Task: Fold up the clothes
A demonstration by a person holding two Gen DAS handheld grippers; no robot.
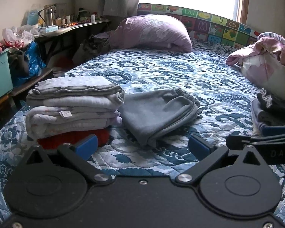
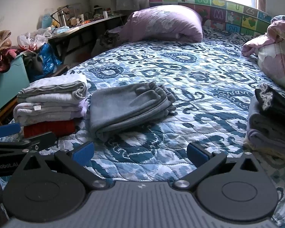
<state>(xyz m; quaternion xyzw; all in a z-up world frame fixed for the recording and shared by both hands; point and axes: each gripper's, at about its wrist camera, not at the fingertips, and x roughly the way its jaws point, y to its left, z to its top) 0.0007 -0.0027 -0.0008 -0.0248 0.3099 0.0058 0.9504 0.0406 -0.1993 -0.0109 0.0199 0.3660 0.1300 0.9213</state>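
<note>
A folded grey garment with an elastic waistband (image 1: 157,112) (image 2: 127,108) lies on the blue patterned quilt (image 1: 180,72) (image 2: 180,72). To its left stands a stack of folded clothes (image 1: 72,106) (image 2: 51,102), pale grey and lilac on top of a red piece. A second pile with a dark garment on top (image 1: 271,108) (image 2: 271,117) lies at the right. My left gripper (image 1: 142,146) is open and empty, just in front of the grey garment. My right gripper (image 2: 140,152) is open and empty, over bare quilt nearer than the garment.
Two pink pillows (image 1: 152,32) (image 1: 266,57) lie at the head and right of the bed. An alphabet mat (image 1: 209,22) stands under the window. A cluttered desk (image 1: 66,28), a teal bin (image 1: 0,76) and bags stand left of the bed.
</note>
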